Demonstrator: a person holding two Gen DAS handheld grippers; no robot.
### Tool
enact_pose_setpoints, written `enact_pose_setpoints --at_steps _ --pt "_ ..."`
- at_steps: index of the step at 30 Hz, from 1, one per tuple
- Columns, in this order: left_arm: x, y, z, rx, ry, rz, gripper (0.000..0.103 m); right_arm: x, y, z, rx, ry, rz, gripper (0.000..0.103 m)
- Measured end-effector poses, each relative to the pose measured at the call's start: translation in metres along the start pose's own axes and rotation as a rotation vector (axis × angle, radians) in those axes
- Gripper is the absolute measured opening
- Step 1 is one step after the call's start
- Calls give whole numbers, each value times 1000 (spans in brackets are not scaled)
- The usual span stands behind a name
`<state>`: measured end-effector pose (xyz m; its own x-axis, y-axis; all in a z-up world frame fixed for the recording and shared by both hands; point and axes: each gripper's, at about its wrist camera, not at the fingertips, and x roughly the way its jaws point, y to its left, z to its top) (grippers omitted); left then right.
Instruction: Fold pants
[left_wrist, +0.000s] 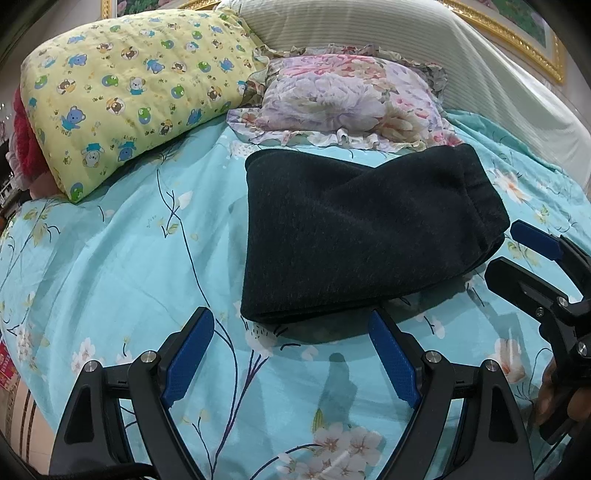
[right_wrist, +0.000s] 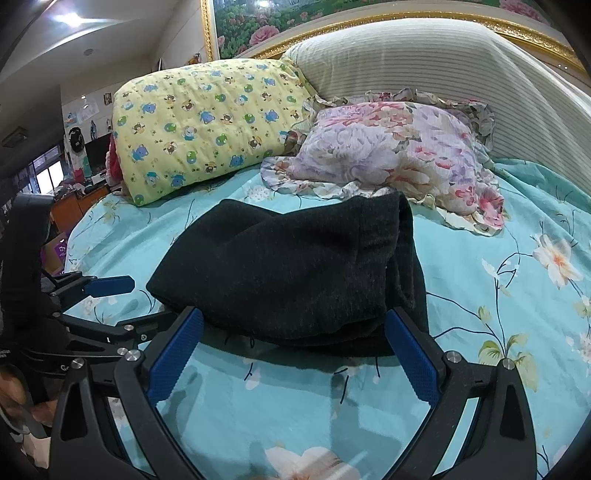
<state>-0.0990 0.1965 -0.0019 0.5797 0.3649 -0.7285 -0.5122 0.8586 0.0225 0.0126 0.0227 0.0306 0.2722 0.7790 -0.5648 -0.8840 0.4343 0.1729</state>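
1. On the bed sheet (left_wrist: 110, 258), near the middle: dark pants (left_wrist: 362, 236), lying as a compact, stacked rectangle with layered edges along the near and right sides. Judged folded, or nearly so, since no leg trails loose.
2. Just in front of the pants' near edge: left gripper (left_wrist: 291, 354), jaws spread wide, blue pads (left_wrist: 188, 358) bare, nothing between them. Held low and clear of the cloth, likely so as not to disturb the stack.
3. At the right side of the bundle, seen from the left wrist view: right gripper (left_wrist: 517, 251), likewise spread apart and holding nothing. From its own camera, right gripper (right_wrist: 295, 350) with tips at the folded edge of the pants (right_wrist: 295, 266); whether touching or only just beside, cannot tell.
4. Placement of both tools along the near side suggests a finished release, or readiness for one last tuck or smoothing; which of the two cannot be read here.
5. Behind the pants, close to the far edge: floral pillow (left_wrist: 351, 99), its frill just beside the dark cloth.
6. Further left and back: yellow quilt (left_wrist: 122, 96) with a bear print, rolled thick, well apart from the pants.
7. Beyond both: striped headboard (left_wrist: 406, 40), pale and padded, with a gilt picture frame (left_wrist: 517, 37) above.
8. Risk, as a judgement: thick, soft fabric, so a stray nudge at the stacked edges could slide the upper layers askew.
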Motion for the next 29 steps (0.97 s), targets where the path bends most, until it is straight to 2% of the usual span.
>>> enact_pose_setpoints --at_steps 14,29 --pt "-12 7 18 -28 -48 -27 86 -6 -2 6 5 -22 -8 99" --pt "-2 0 31 -31 -21 -34 87 -5 -12 11 40 -25 -12 99"
